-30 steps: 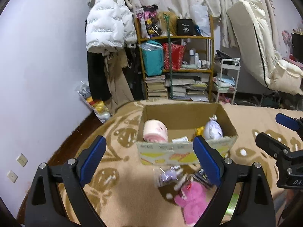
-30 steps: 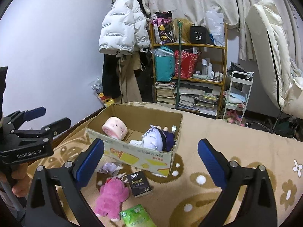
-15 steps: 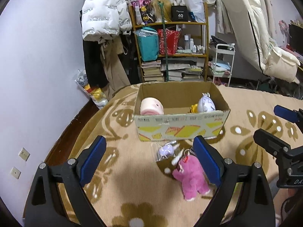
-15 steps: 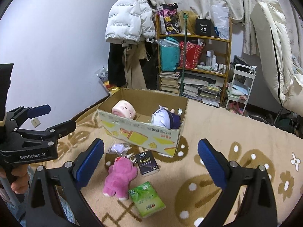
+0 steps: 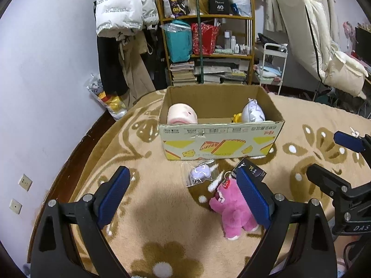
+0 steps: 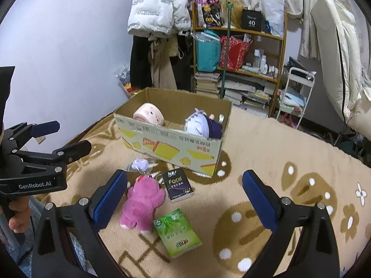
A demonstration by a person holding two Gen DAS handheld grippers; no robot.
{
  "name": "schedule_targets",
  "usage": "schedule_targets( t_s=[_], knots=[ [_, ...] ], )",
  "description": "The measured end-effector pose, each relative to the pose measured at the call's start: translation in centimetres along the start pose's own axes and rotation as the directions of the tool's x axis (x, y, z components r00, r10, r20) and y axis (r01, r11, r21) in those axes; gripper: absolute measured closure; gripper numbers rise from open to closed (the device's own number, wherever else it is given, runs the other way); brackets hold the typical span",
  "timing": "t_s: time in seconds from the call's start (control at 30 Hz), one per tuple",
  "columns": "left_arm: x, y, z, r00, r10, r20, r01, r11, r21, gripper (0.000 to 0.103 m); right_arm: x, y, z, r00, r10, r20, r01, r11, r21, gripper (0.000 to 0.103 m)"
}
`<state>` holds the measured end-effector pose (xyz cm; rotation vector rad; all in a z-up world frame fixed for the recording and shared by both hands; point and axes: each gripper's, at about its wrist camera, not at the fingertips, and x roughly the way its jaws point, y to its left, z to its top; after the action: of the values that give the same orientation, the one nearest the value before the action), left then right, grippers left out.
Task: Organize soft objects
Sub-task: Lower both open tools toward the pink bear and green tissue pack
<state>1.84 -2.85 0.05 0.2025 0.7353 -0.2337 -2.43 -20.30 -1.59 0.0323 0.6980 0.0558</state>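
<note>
At twelve o'clock from my blue-padded hand-held gripper (image 6: 184,195) sits a brown cardboard box (image 6: 171,143) printed yellow, with a pink plush toy (image 6: 141,201) on the tan flower-patterned blanket (image 6: 266,153).

Fuzzy pink plush toy (image 6: 141,202), matt cardboard box (image 6: 171,143), glossy green packet (image 6: 177,232)

On the left gripper (image 6: 67,136), at nine o'clock in the right wrist view, we read "GenRobot.AI". The dark tissue pack (image 6: 177,185) near the middle says "Face". The black box (image 6: 251,20) on the top shelf, at twelve o'clock, shows "40". In the left wrist view, at four o'clock, the right gripper (image 5: 340,159) bears "DAS", cut off. Print on the cardboard box (image 5: 220,139) we cannot read.
</note>
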Motion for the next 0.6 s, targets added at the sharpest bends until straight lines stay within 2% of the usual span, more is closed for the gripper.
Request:
schedule_targets(
  t_s=[0.4, 0.6],
  knots=[
    [3.3, 0.0, -0.2, 0.993, -0.072, -0.092, 0.069, 0.997, -0.03, 0.011, 1.5, -0.8, -0.5, 0.998, 0.016, -0.065, -0.015, 1.0, 0.026, 0.0],
    [4.8, -0.6, -0.3, 0.985, -0.114, -0.13, 0.111, 0.993, -0.027, 0.011, 3.5, -1.4, -1.0, 0.987, 0.0, -0.16, 0.007, 0.999, 0.046, 0.0]
  ],
)
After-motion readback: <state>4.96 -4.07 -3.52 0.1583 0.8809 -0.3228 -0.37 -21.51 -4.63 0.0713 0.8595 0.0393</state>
